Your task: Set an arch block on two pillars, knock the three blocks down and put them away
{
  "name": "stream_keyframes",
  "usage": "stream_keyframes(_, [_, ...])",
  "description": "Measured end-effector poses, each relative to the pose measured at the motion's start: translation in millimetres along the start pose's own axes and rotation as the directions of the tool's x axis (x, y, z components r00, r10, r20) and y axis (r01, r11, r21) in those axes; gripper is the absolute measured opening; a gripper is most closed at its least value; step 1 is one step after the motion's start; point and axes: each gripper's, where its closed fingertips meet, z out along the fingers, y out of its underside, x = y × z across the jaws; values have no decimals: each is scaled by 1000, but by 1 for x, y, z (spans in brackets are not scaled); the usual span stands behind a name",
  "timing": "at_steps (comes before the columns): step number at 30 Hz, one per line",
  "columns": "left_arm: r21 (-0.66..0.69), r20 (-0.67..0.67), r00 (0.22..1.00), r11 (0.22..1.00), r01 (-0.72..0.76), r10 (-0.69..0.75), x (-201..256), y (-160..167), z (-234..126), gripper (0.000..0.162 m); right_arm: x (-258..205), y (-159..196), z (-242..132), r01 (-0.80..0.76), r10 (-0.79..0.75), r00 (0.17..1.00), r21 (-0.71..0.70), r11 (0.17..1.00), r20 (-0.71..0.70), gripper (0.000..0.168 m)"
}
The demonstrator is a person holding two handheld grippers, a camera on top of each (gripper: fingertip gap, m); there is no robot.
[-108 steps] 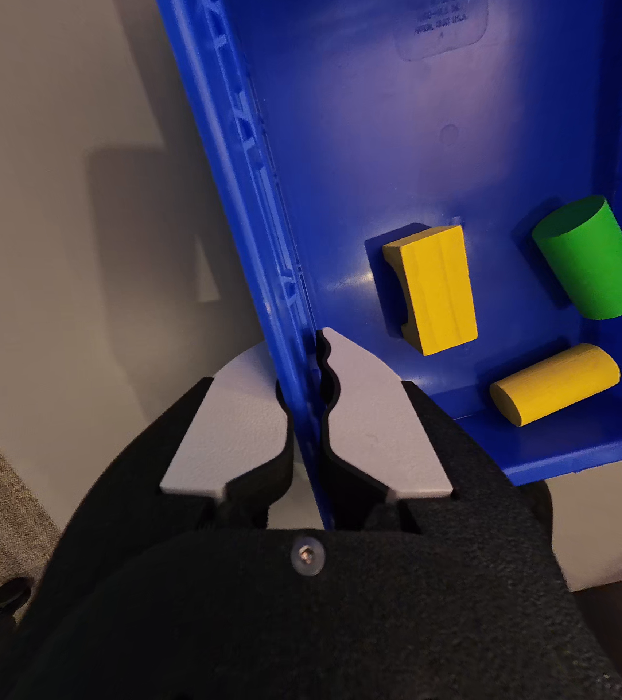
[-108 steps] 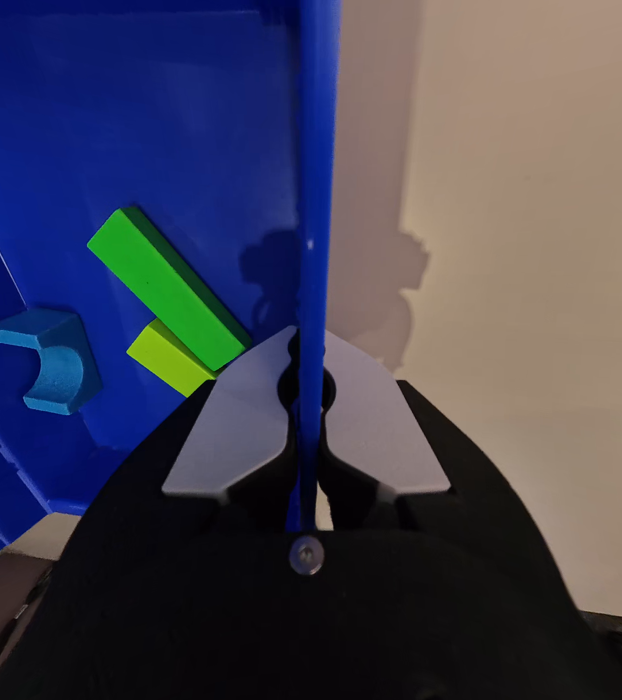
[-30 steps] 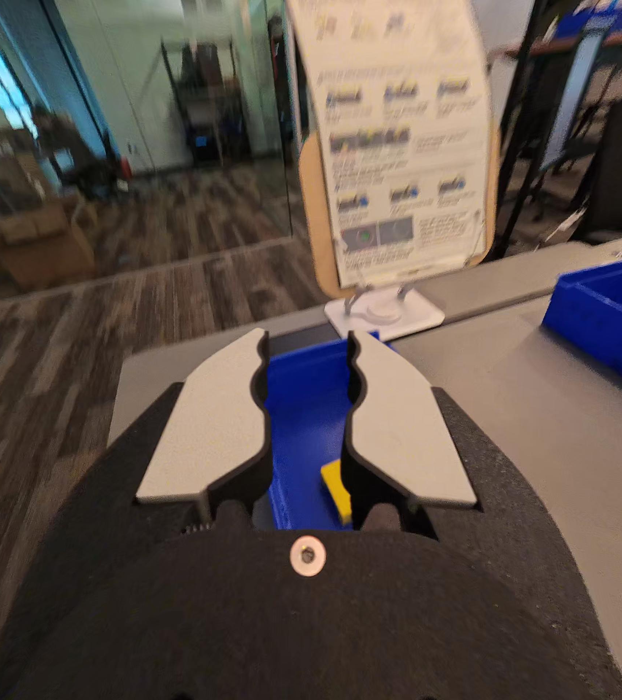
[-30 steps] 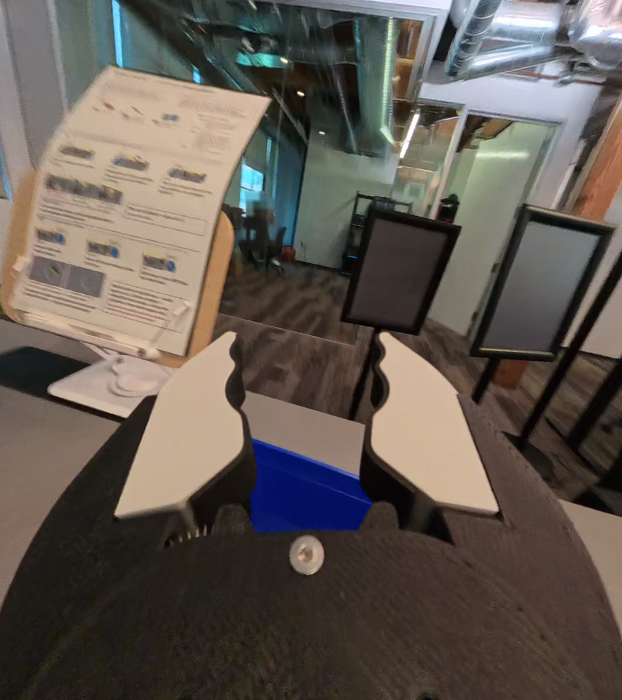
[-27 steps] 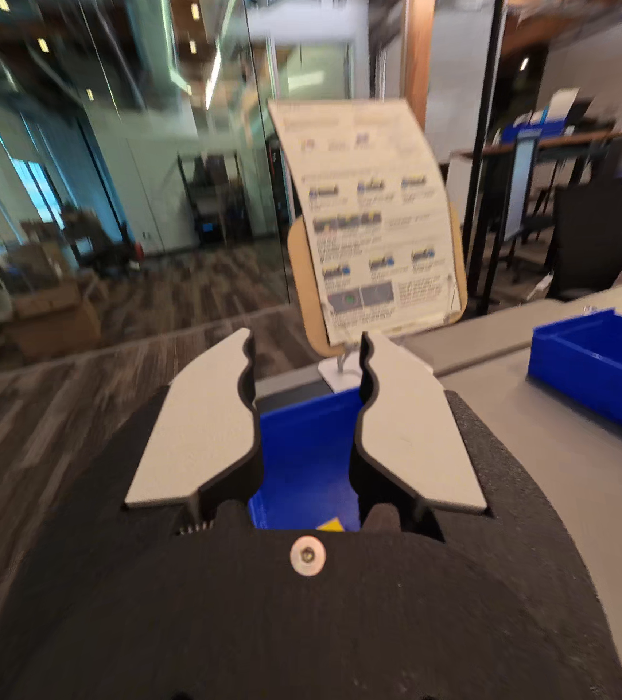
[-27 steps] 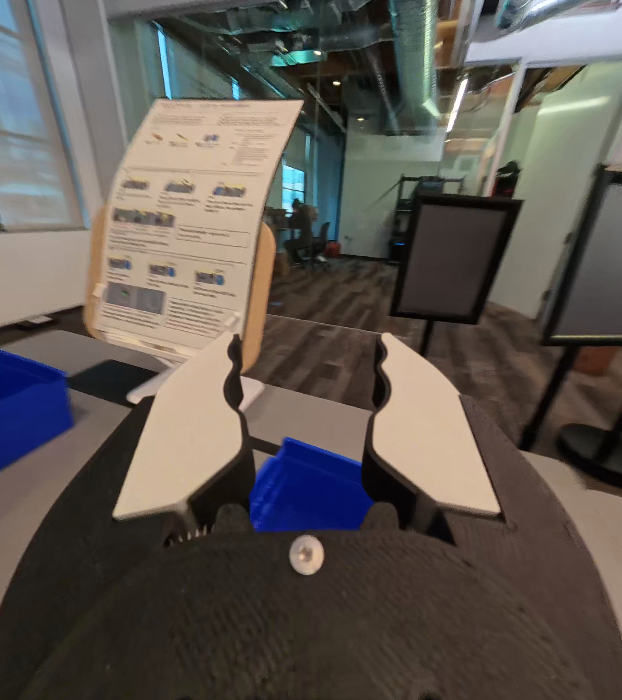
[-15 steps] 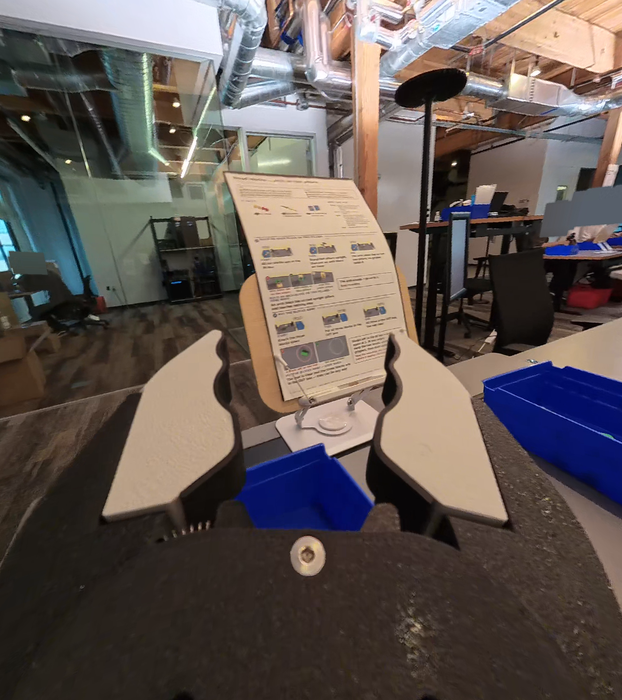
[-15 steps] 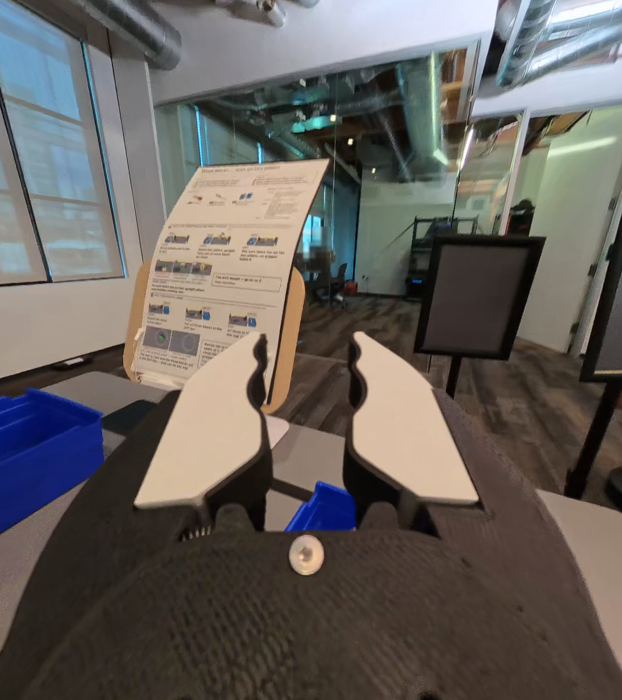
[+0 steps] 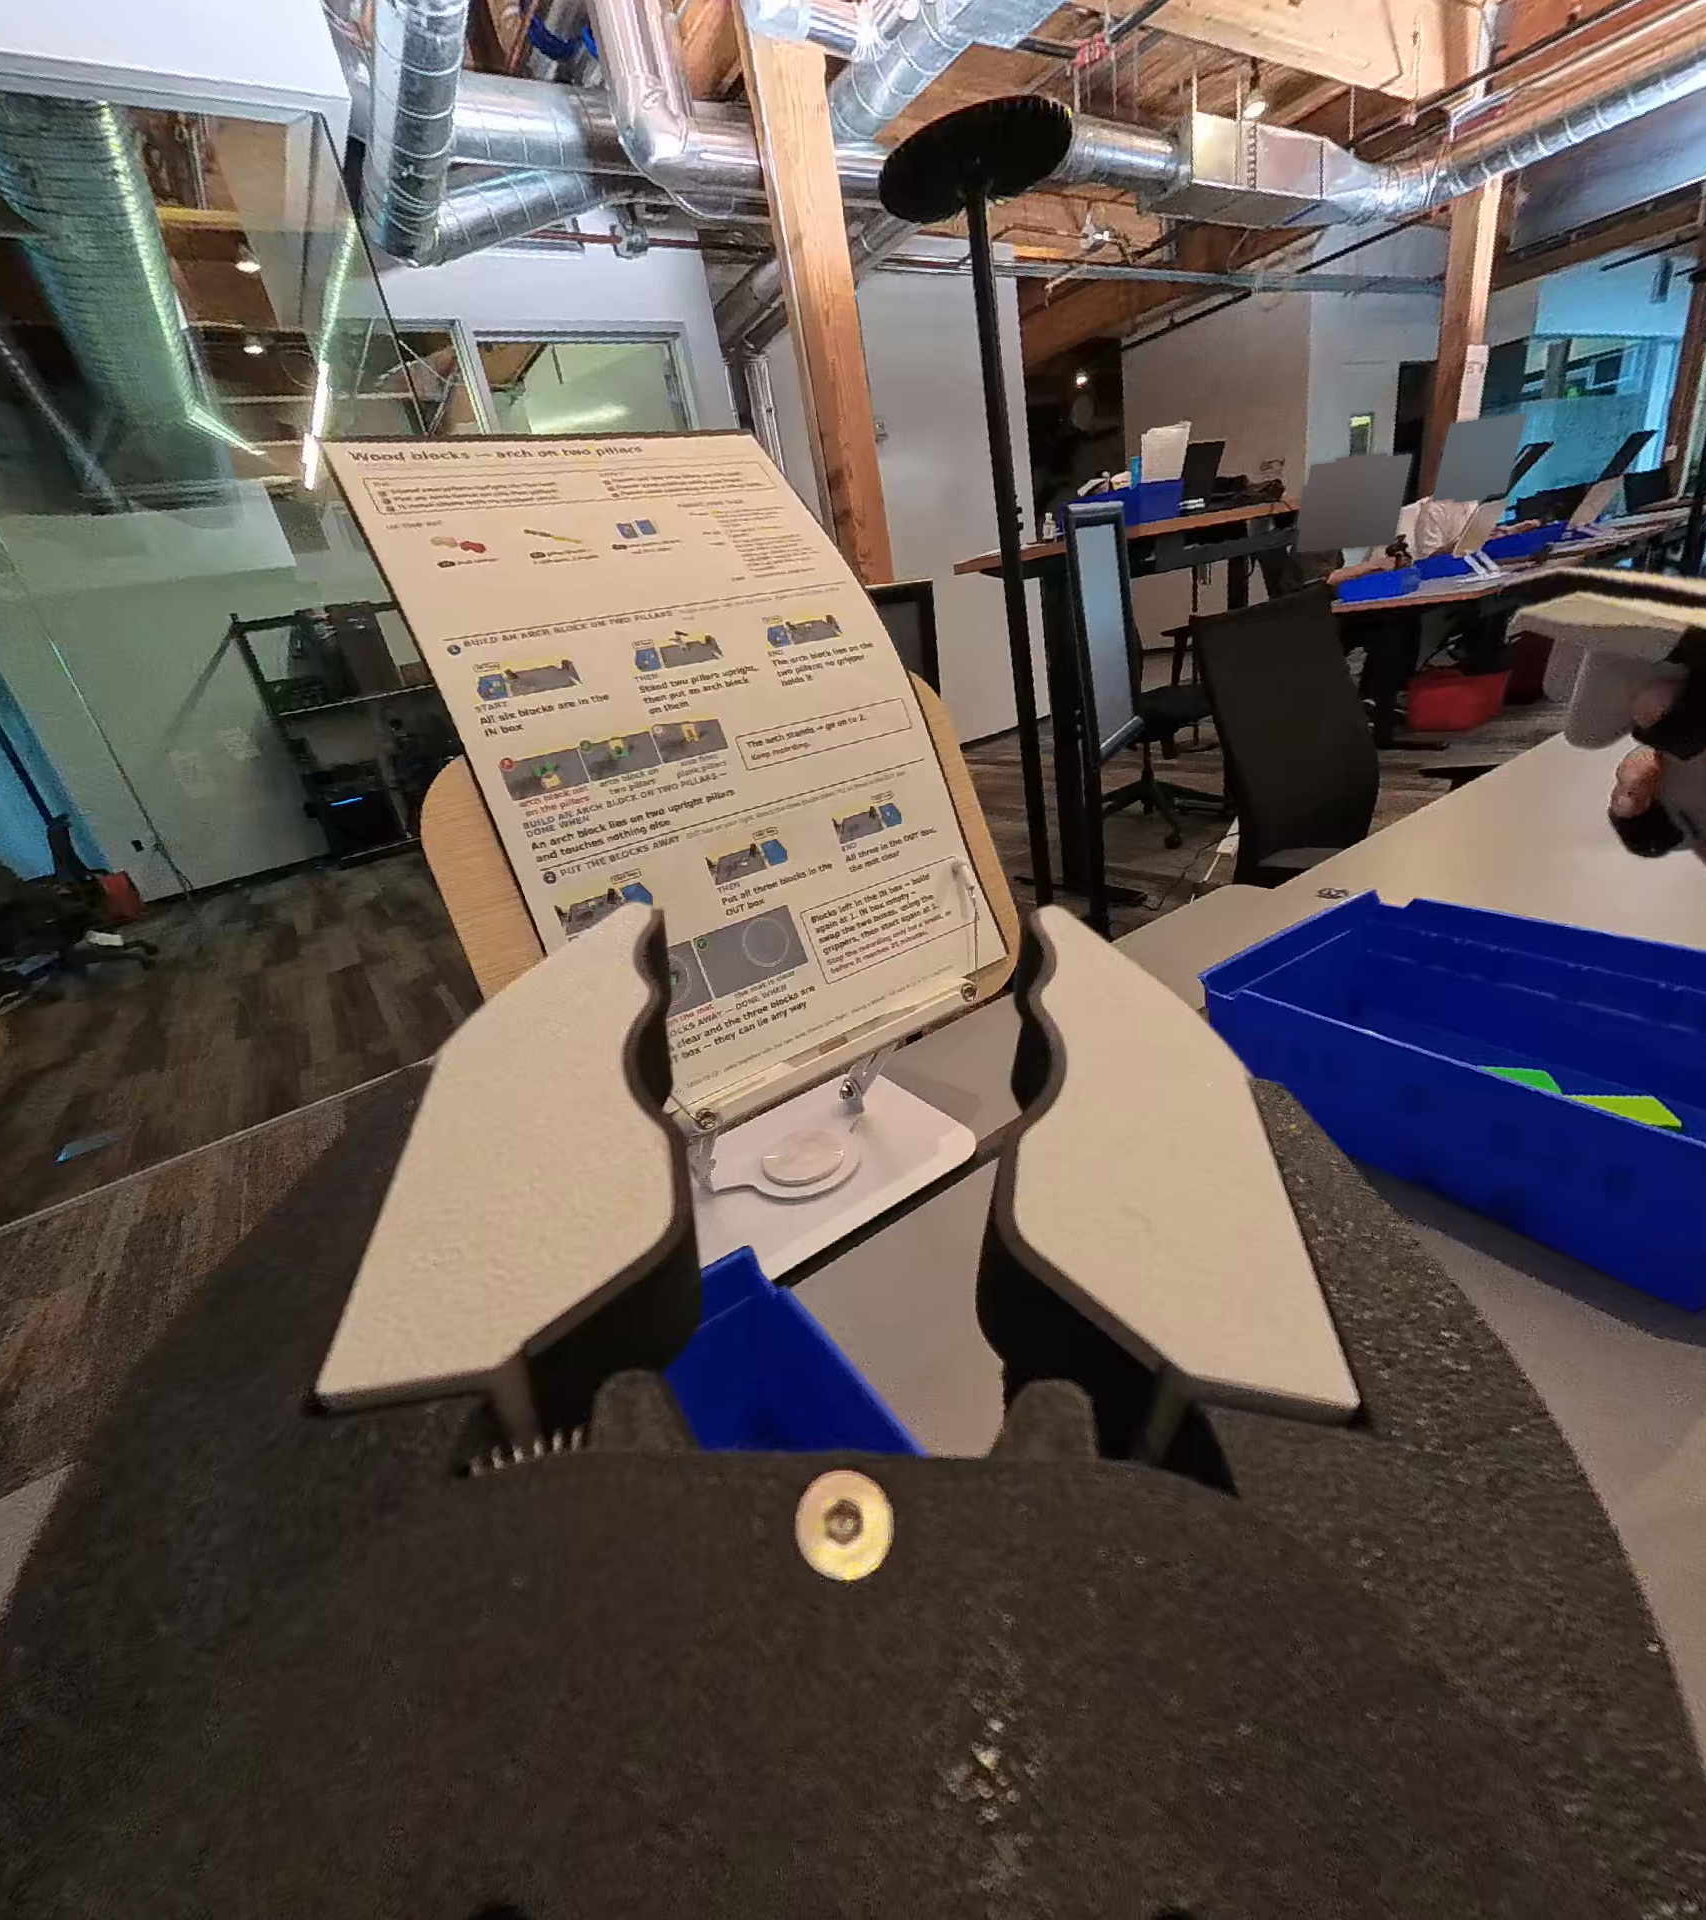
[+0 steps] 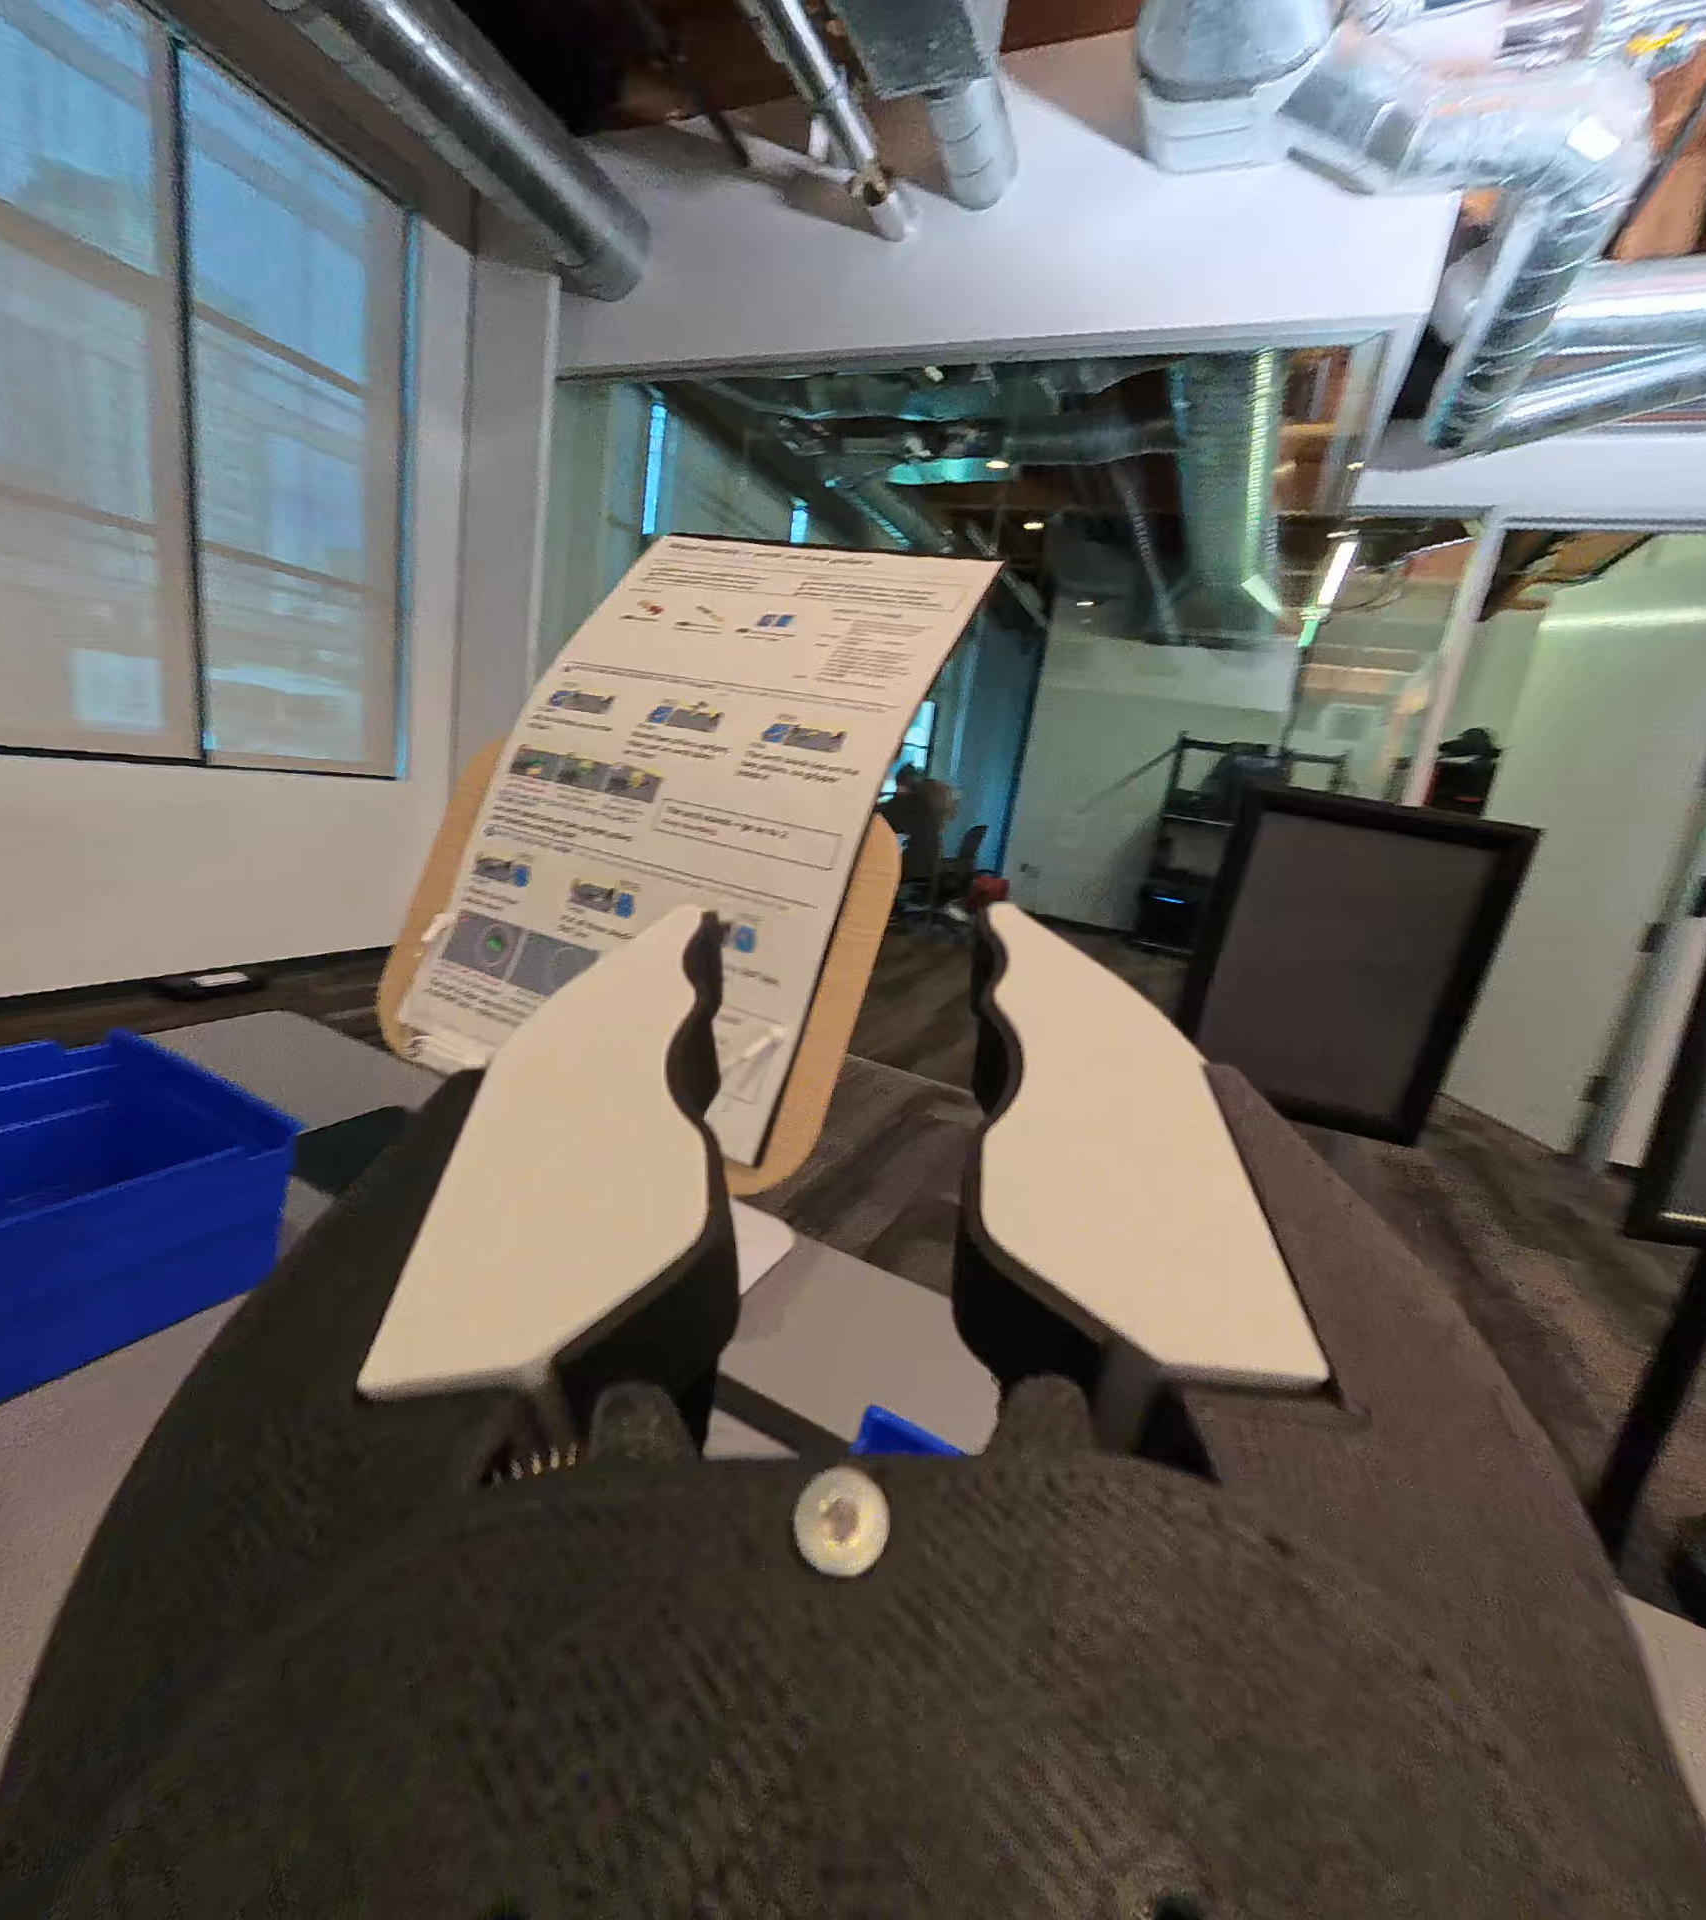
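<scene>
Left black-and-grey gripper [image 9: 838, 951] spread, empty, above blue plastic bin [image 9: 776, 1361]; right black-and-grey gripper [image 10: 838, 940] spread, empty; green blocks [image 9: 1587, 1096] inside second blue plastic bin [image 9: 1451, 1101]

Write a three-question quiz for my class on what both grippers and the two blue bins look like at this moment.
1. True or false: the left gripper holds a block.
2. What colour is the block showing inside the blue bin to the right in the left wrist view?
3. The right gripper is: A open and empty, B shut on a block, C shut on the instruction sheet.

Key
1. False; its jaws are apart with nothing between them.
2. Green.
3. A.
</scene>
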Motion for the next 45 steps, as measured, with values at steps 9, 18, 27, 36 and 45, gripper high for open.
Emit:
stream_keyframes(9, [26, -69, 995, 997, 73, -71, 12, -5, 0, 54, -30, -4, 2, -77, 77, 982, -7, 997, 170, 53])
stream_keyframes(18, [119, -62, 997, 991, 61, -54, 14, -22, -8, 40, -50, -4, 8, -170, 169, 954, -16, 985, 248, 51])
stream_keyframes(27, [28, -73, 996, 998, 59, -57, 16, -6, -1, 44, -53, -5, 15, -132, 127, 975, 18, 991, 181, 49])
stream_keyframes(36, [-5, -94, 993, 998, 64, -64, 17, 1, 1, 42, -55, 2, 17, -188, 186, 961, -13, 982, 204, 40])
stream_keyframes(45, [-16, -108, 986, 992, 124, -125, 14, 4, 1, 41, -53, 6, 21, -195, 193, 964, -9, 981, 186, 39])
